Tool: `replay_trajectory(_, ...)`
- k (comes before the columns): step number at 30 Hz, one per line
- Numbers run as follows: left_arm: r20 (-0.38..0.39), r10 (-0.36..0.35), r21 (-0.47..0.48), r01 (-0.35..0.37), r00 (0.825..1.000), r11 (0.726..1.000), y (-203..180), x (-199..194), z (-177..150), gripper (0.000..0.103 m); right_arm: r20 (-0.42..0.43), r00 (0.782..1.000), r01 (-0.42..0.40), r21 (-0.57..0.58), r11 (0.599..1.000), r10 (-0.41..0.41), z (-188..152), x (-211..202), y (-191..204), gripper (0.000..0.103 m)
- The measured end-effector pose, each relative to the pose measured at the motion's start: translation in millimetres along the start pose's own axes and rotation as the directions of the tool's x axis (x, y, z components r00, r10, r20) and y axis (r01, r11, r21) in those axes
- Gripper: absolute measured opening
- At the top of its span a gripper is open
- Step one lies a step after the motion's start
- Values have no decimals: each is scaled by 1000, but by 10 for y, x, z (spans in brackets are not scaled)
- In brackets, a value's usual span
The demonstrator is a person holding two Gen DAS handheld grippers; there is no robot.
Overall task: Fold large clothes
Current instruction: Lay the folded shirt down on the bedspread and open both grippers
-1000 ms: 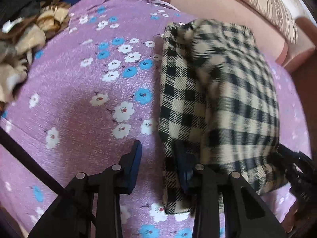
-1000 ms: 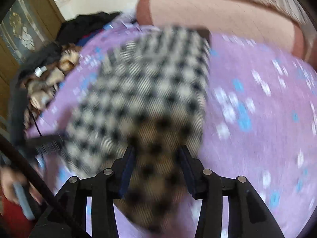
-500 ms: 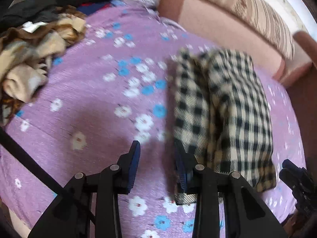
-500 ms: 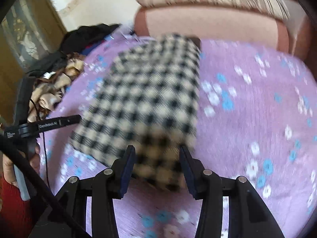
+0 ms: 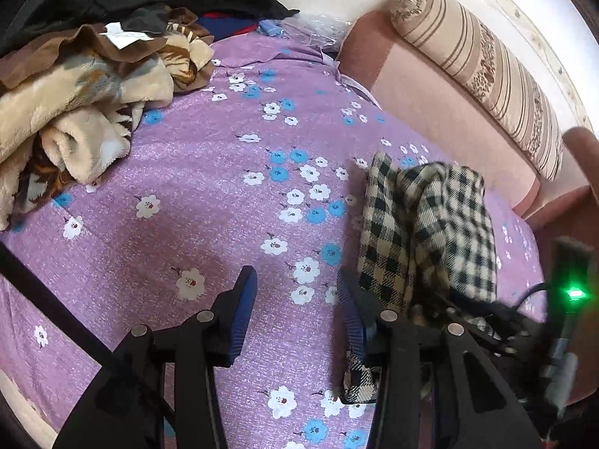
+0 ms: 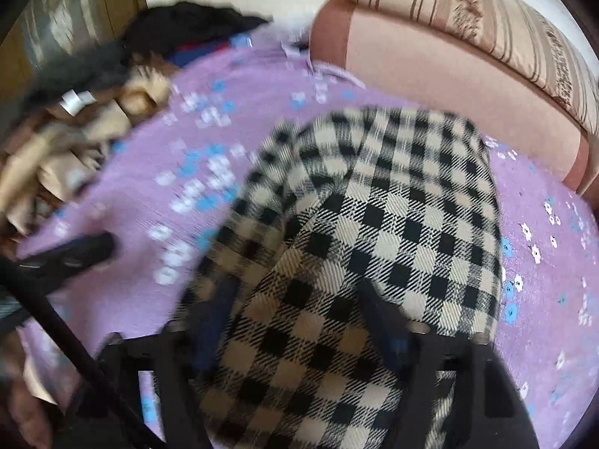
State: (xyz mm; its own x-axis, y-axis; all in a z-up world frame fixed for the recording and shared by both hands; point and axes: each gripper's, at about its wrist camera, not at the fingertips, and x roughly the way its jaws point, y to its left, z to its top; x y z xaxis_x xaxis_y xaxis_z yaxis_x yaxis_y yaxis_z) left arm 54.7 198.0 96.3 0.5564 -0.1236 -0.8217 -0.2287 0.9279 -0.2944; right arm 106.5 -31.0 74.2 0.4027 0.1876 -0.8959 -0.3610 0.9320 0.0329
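Observation:
A folded black-and-cream checked garment [image 5: 430, 232] lies on the purple flowered bedspread [image 5: 209, 202], at the right of the left wrist view. My left gripper [image 5: 295, 310] is open and empty, just left of the garment's near end. In the right wrist view the checked garment [image 6: 374, 224] fills the middle and drapes between my right gripper [image 6: 295, 321] fingers, which stand apart around the cloth. The view is blurred, so the grip is unclear. The right gripper's body also shows in the left wrist view [image 5: 524, 333], at the garment's near end.
A heap of beige, brown and black clothes [image 5: 82, 86] lies at the back left of the bed. A pink sofa back [image 5: 441, 101] with a striped bolster [image 5: 483, 63] runs along the far right. The left gripper shows at left in the right wrist view [image 6: 71, 250].
My left gripper has pulled back and left, off the garment. My right gripper has dropped low onto the garment's near end, with cloth now between its fingers.

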Motion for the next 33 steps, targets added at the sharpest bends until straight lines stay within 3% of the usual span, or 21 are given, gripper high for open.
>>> replay_trajectory(1,5,0,-8,0,1000,1000,21,-14,16,43,-16,1000,-1,7,1000,1,-3,44,-14,19)
replay_trajectory(7,43,-5,-50,7,999,999,89,-108,84,43,-11,986,-163,97,982,164,107,-30,-129,13)
replay_trajectory(12,47,5,-72,-2,999,997,113,-90,82,43,-51,957,-274,168,947,286,118,256,-38,9)
replay_trajectory(14,42,-4,-78,7,999,997,108,-68,72,43,-58,921,-365,219,905,385,67,389,-43,8)
replay_trajectory(15,40,-9,-76,12,999,997,99,-58,67,43,-81,876,-442,261,858,476,26,489,-60,7)
replay_trajectory(16,38,-15,-70,17,999,997,69,-47,61,43,-83,854,-471,295,831,513,-23,555,-94,3)
replay_trajectory(19,37,-31,-41,33,999,999,-34,-33,36,46,-30,831,-516,331,790,555,-63,429,-224,6)
replay_trajectory(21,45,-34,-12,35,998,999,-103,-32,16,47,14,846,-512,305,803,534,-69,201,-303,7)
replay_trajectory(23,69,-28,19,27,997,999,-179,-63,-4,49,47,868,-490,243,837,494,-104,-84,-380,24)
replay_trajectory(25,117,-10,52,4,993,999,-273,-148,-27,60,74,903,-429,184,884,423,-211,-362,-455,41)
replay_trajectory(27,191,12,76,-27,982,997,-370,-271,-64,71,89,928,-373,162,913,363,-362,-576,-566,42)
replay_trajectory(29,281,28,99,-58,959,993,-486,-406,-123,75,103,944,-327,162,931,314,-495,-735,-710,42)
replay_trajectory(33,482,48,125,-123,875,985,-782,-704,-331,100,164,965,-233,192,953,203,-955,-1090,-1047,52)
